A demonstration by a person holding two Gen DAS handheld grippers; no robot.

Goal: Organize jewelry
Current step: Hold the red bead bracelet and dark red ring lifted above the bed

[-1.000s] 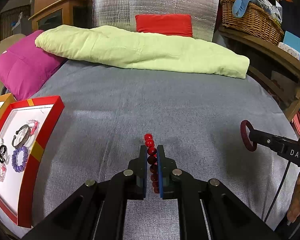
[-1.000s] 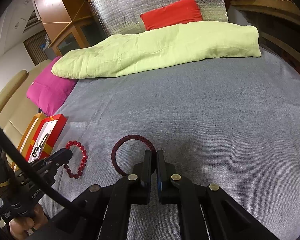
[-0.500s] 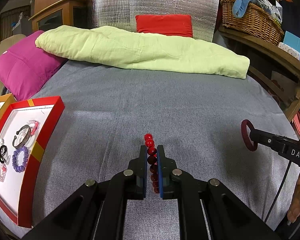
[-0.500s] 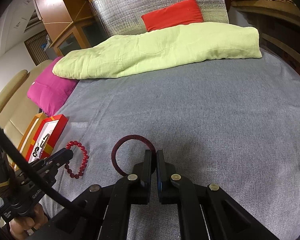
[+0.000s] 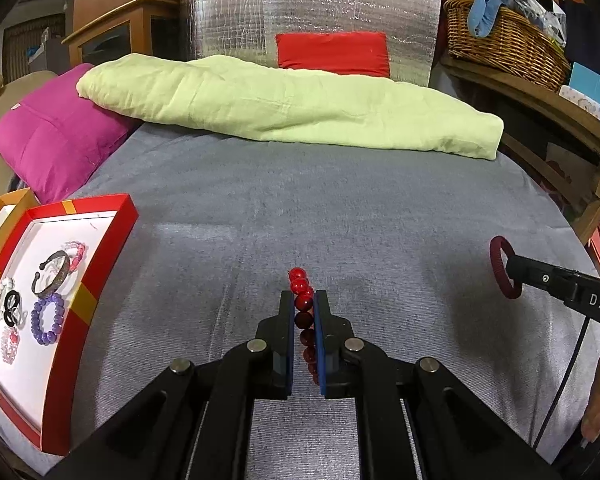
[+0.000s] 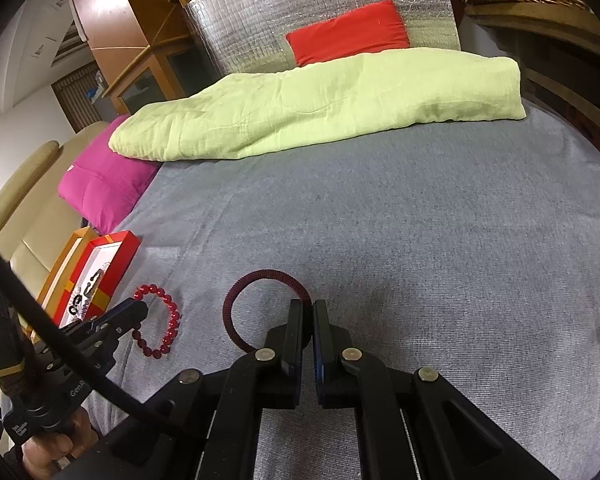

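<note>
Little changes: the left gripper (image 5: 303,308) still pinches the red bead bracelet (image 5: 302,300), the right gripper (image 6: 312,316) the maroon ring bracelet (image 6: 260,304); the red tray (image 5: 112,248) waits at nine o'clock.

A grey bedspread (image 5: 340,208) covers the bed. Across its far end lies a folded pale-green quilt (image 5: 284,108), with a magenta pillow (image 5: 56,144) at its left end. Behind them a red cushion (image 5: 332,54) leans against a silver foil panel (image 5: 312,8). A wicker basket (image 5: 504,46) holding blue cloth sits on a wooden shelf (image 5: 540,100) at right.
</note>
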